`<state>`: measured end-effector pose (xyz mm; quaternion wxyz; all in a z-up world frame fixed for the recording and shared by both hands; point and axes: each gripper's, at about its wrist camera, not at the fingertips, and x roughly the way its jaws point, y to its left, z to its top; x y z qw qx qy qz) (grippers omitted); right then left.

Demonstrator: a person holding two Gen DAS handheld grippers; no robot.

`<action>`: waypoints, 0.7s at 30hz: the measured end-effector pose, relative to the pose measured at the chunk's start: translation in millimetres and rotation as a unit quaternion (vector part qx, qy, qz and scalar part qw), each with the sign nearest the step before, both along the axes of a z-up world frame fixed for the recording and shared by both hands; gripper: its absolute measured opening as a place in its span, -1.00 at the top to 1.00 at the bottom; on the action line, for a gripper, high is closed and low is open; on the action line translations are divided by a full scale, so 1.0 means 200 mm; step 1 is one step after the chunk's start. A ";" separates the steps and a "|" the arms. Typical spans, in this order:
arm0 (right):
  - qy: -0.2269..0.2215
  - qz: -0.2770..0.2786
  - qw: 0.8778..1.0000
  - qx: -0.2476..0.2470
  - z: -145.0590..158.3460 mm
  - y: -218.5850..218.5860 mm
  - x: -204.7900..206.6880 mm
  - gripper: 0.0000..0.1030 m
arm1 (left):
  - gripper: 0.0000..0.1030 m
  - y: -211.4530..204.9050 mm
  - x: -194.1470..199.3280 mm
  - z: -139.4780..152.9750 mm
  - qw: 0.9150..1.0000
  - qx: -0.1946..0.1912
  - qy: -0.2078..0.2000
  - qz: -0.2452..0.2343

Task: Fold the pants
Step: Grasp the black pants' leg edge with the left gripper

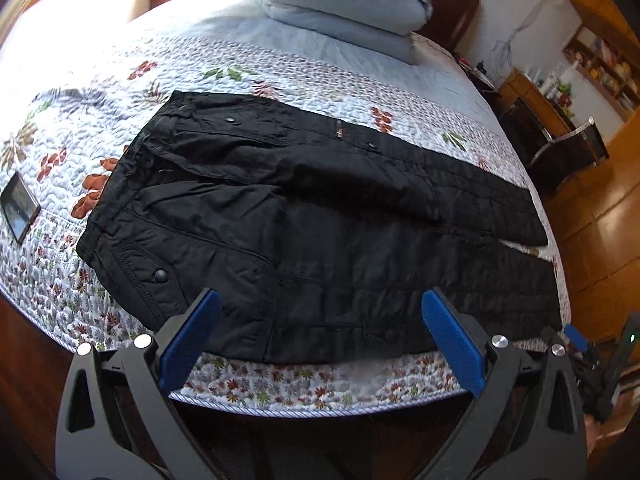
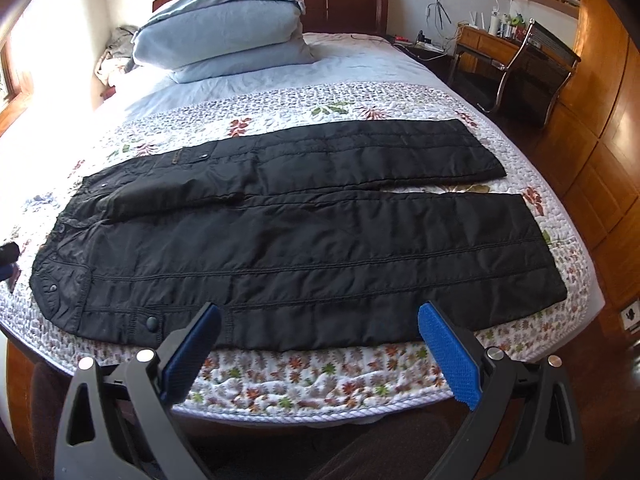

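Left wrist view: left tool (image 1: 320, 312) spread wide, holding nothing, hovering over the near edge of one pair of black pants (image 1: 312, 232) laid flat across the bed (image 1: 280, 388); the padded fabric looks slick, so a shallow pinch may catch only the top layer; one phone (image 1: 19, 207) lies beside the waistband. Right wrist view: right tool (image 2: 318, 320) equally wide and empty; two legs splayed apart, two stacked pillows (image 2: 224, 44); dragging could slide the pants off the bed.

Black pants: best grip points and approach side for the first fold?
Take the black pants by the near leg's outer edge: left gripper by the waistband corner, right gripper by the hem corner. Come from the bed's near side; both grippers are open there, and that edge lies flat along the quilt.
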<state>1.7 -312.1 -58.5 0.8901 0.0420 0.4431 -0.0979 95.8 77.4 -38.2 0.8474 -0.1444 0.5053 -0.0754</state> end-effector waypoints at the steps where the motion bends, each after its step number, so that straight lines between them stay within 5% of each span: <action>1: 0.001 -0.005 1.000 -0.001 -0.01 -0.04 0.01 -0.93 | -0.95 0.08 0.08 -0.02 1.000 -0.004 0.012 0.021; 5: 0.018 -0.022 1.000 -0.004 -0.08 -0.16 0.08 -0.93 | -0.95 0.38 0.48 -0.09 0.997 -0.006 0.050 0.060; 8: 0.038 -0.026 0.999 -0.015 -0.16 -0.20 0.15 -0.93 | -0.95 0.58 0.82 -0.22 0.990 0.008 0.117 0.075; 14: 0.074 -0.013 0.997 -0.009 -0.33 -0.20 0.26 -0.93 | -0.95 0.98 1.30 -0.52 0.956 -0.054 0.221 0.186; 17: 0.092 -0.009 0.996 -0.014 -0.41 -0.19 0.31 -0.93 | -0.95 1.09 1.47 -0.67 0.937 -0.069 0.275 0.203; 21: 0.106 -0.004 0.994 -0.020 -0.48 -0.17 0.37 -0.93 | -0.95 1.10 1.57 -0.77 0.932 -0.051 0.304 0.192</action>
